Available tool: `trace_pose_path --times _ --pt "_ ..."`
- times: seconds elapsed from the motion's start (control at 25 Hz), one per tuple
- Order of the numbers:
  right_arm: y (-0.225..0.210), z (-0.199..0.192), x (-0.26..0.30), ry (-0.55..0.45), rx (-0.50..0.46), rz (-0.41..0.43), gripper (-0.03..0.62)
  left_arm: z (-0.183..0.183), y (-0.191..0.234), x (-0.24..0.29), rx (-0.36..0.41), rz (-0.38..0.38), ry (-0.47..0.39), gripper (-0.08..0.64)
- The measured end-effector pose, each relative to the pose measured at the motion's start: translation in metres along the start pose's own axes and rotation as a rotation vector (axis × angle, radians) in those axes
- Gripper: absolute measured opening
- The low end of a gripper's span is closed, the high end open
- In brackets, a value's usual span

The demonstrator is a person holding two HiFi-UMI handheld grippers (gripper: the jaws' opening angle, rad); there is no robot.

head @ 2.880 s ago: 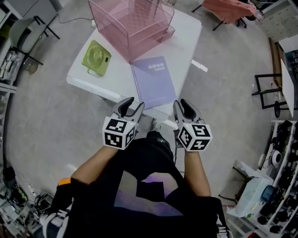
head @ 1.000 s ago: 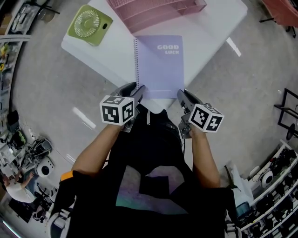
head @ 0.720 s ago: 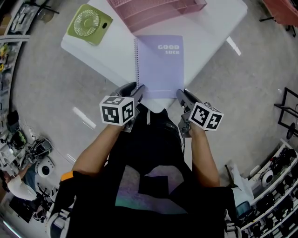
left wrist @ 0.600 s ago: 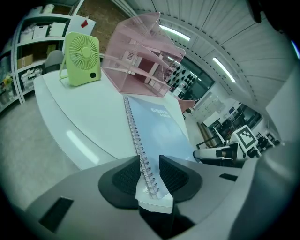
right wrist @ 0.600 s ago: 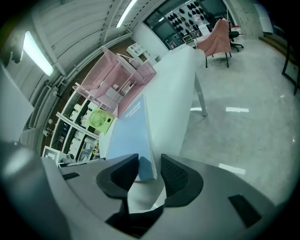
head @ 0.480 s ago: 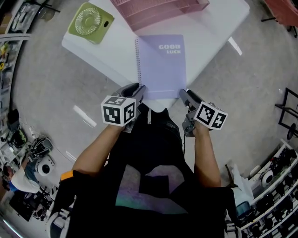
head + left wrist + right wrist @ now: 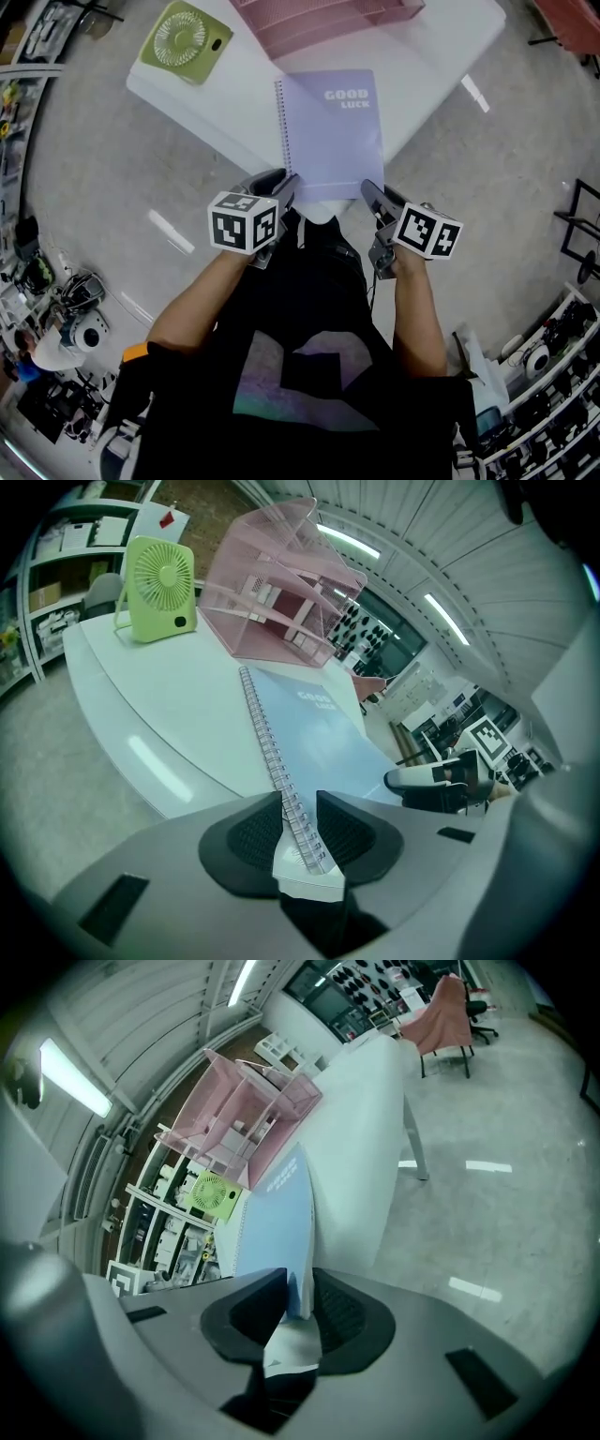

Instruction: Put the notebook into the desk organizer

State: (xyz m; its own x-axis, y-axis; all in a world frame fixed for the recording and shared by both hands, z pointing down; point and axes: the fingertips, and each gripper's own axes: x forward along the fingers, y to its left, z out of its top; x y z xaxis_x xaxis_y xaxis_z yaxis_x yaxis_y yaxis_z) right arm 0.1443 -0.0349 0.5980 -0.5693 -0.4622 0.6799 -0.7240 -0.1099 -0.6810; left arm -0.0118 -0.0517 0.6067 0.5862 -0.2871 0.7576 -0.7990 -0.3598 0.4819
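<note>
The purple notebook [image 7: 333,131] lies flat at the near corner of the white table [image 7: 441,56], cover up, spiral binding toward the table's left side; the pink desk organizer [image 7: 319,17] stands at the table's far side, and a green fan [image 7: 183,36] sits at its left corner. The left gripper [image 7: 281,180] is clamped on the notebook's near spiral-bound corner; the right gripper [image 7: 370,190] has the other near corner between its jaws, which are closing narrowly on it.

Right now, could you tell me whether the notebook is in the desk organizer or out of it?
Out: the notebook lies closed on the white table, in front of the pink organizer, none of it inside.
</note>
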Motion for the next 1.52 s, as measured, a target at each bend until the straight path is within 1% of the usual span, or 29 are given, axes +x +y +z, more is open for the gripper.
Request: trace_pose_path --times 0.08,0.12,0.28,0.4,0.56,0.68,0.76,0.96,1.08,1.2,1.28,1.4,1.52 --pt "0.009 0.002 -0.002 0.000 0.006 0.023 0.078 -0.001 0.001 0.000 -0.009 -0.002 -0.005 0.121" --pt "0.013 0.003 -0.003 -0.001 0.031 0.048 0.067 0.000 0.001 0.000 -0.016 -0.006 -0.008 0.124" --pt "0.027 0.010 -0.011 -0.016 0.204 0.198 0.048 -0.001 0.001 -0.005 -0.066 -0.040 -0.021 0.149" --pt "0.032 0.013 -0.015 -0.018 0.281 0.272 0.044 -0.006 0.004 -0.010 -0.122 -0.075 -0.032 0.182" --pt "0.042 0.017 -0.019 -0.025 0.370 0.397 0.044 -0.014 0.001 -0.015 -0.199 -0.133 -0.041 0.208" --pt "0.047 0.017 -0.021 -0.023 0.434 0.460 0.044 -0.016 0.000 -0.018 -0.267 -0.180 -0.057 0.215" --pt "0.051 0.017 -0.022 -0.021 0.452 0.487 0.044 -0.015 -0.001 -0.018 -0.313 -0.218 -0.071 0.215" --pt "0.055 0.014 -0.024 -0.012 0.466 0.517 0.044 -0.009 -0.014 -0.016 -0.416 -0.328 -0.089 0.218" --pt "0.058 0.012 -0.024 -0.009 0.450 0.518 0.044 -0.004 -0.025 -0.014 -0.428 -0.369 -0.091 0.221" --pt "0.059 0.014 -0.024 -0.012 0.383 0.484 0.044 -0.003 -0.025 -0.013 -0.426 -0.356 -0.089 0.209" --pt "0.061 0.016 -0.024 -0.012 0.314 0.451 0.044 -0.002 -0.022 -0.014 -0.417 -0.333 -0.087 0.165" --pt "0.065 0.018 -0.025 -0.020 0.224 0.407 0.044 0.003 -0.024 -0.017 -0.380 -0.305 -0.094 0.101" --pt "0.074 0.015 -0.029 -0.035 0.154 0.374 0.044 0.007 -0.028 -0.026 -0.338 -0.285 -0.108 0.069"
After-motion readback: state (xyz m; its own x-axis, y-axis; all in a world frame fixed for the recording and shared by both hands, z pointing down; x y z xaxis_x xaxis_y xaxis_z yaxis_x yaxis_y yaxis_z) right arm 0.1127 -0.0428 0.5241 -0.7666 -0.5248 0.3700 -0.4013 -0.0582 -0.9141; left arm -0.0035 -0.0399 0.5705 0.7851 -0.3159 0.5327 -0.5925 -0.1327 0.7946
